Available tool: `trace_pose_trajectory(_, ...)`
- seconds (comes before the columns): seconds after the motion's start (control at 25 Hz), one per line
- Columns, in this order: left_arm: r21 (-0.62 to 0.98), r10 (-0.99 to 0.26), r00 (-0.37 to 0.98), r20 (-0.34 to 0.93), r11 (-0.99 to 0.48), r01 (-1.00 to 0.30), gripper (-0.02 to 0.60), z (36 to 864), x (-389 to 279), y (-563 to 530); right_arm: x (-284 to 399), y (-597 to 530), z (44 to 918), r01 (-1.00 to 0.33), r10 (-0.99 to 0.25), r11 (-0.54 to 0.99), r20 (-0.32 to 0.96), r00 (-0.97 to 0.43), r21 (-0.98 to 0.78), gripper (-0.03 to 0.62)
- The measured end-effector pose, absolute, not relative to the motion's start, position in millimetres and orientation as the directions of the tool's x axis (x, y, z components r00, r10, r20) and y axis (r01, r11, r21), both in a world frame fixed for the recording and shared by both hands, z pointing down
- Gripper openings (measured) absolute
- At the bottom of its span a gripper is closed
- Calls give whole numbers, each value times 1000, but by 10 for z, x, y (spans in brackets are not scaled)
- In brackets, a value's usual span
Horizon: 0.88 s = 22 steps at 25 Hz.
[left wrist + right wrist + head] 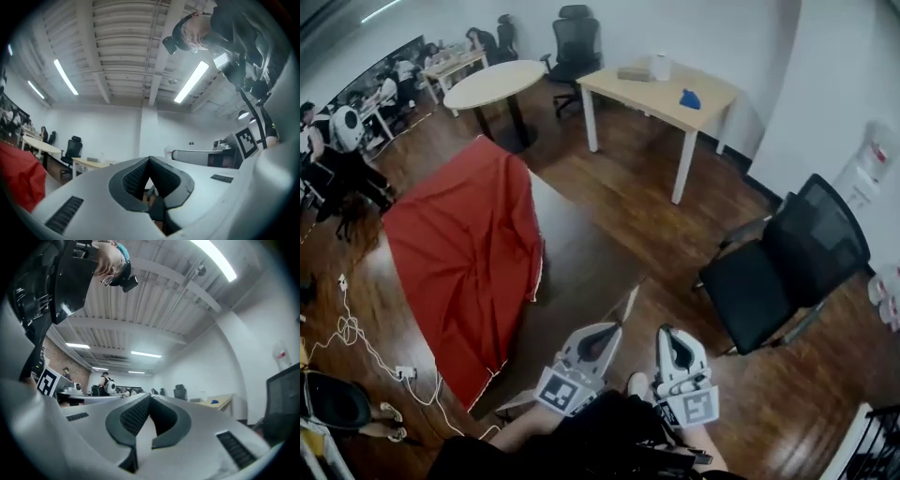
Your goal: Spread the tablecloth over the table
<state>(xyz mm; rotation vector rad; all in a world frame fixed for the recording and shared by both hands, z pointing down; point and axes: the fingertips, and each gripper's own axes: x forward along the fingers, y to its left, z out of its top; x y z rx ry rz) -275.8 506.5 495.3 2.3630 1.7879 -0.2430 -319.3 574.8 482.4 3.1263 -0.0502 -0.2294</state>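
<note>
Dark wood floor [619, 202], white walls [722, 33]. A round table [497, 82] and a pale oblong table [661, 94] flank a black chair [577, 42]. Strip lights [191, 82] cross the ribbed ceiling [122, 47].

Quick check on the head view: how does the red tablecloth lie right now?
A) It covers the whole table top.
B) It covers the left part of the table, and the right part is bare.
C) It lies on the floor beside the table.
B: the red tablecloth lies rumpled over the left part of the table, whose dark top shows bare on the right.
</note>
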Motion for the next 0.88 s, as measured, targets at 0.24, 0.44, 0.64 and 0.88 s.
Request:
trace_pose_trajectory(0.24, -2, 743, 645, -181, -656, 755, 0, 4959, -2135, 4744, -2106, 5619, 4992, -434, -432, -901, -121, 894, 10, 5)
trace_pose_trajectory(0.44, -33, 489, 856, -168, -871, 491, 0, 5022, -1966, 3879, -1725, 4574, 5185, -726, -726, -687, -76, 684, 23, 5)
trace_pose_trajectory(0.64, 24, 191, 968, -165, -980, 197, 0, 5128, -2077, 2726, -1675, 3551, 5255, -865, -865, -501, -13, 501, 15, 6)
trace_pose_trajectory(0.88, 0, 73, 982, -177, -997, 74, 0, 5320, -2229, 2068, -1586, 2838, 5451, -903, -901, -429, 71, 427, -15, 6)
